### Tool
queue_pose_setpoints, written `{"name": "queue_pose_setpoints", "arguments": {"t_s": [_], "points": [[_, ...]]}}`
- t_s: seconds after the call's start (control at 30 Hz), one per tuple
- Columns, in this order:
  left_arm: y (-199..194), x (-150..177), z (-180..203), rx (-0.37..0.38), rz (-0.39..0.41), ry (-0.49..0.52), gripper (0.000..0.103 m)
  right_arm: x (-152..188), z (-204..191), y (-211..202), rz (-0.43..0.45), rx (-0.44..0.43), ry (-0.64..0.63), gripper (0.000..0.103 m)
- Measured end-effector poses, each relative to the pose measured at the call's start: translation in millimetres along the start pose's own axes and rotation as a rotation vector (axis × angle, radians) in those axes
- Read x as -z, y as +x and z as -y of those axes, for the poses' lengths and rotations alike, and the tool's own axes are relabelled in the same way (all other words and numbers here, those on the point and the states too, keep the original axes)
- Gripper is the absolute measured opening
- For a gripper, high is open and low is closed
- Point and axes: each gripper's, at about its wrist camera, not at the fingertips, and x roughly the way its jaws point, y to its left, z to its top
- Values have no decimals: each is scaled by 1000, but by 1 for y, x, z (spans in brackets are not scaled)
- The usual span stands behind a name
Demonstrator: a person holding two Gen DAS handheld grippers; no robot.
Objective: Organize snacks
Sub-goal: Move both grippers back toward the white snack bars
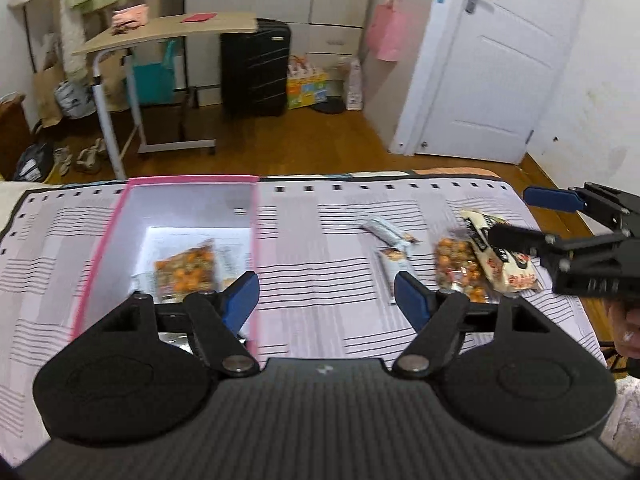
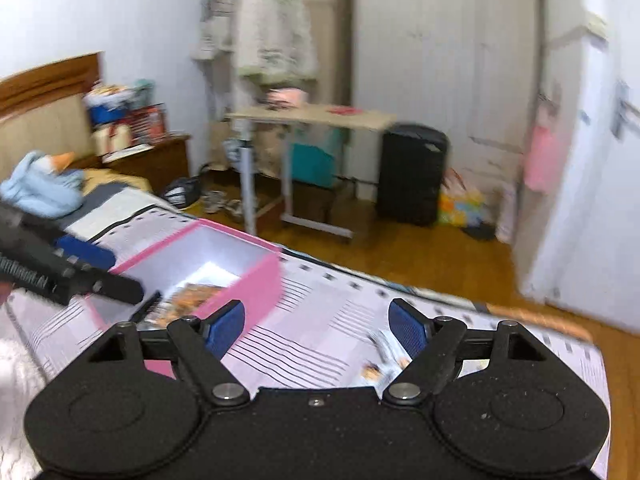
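A pink box with a white inside stands open on the striped bedspread. An orange snack packet lies inside it. Right of the box lie loose snacks: two grey-white bars, an orange nut packet and a beige packet. My left gripper is open and empty above the box's right wall. My right gripper is open and empty, between the pink box and a small snack. It shows at the right edge of the left wrist view, over the beige packet.
The bed's far edge drops to a wooden floor. Beyond stand a rolling side table, a black suitcase and a white door. A headboard and blue clothing are at the left.
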Motion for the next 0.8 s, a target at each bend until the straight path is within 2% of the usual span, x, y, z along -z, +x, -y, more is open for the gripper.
{"name": "queue_pose_setpoints", "arguments": {"t_s": [0.13,0.27,0.4,0.53,0.67,0.8], "points": [[37,5,27,36,-34,9,74,7,33,9,-22,4,90,83],[78,9,47,33,-63,8,74,13,57,33,-71,-16,161,82],[115,8,61,35,-85,19,74,19,74,68,-131,-34,208,72],[153,7,69,36,-116,13,72,25,89,107,-174,-50,251,68],[186,12,72,30,-98,-14,70,35,102,133,-164,-49,288,58],[215,22,67,74,-116,-58,64,49,106,156,-151,-48,309,53]]}}
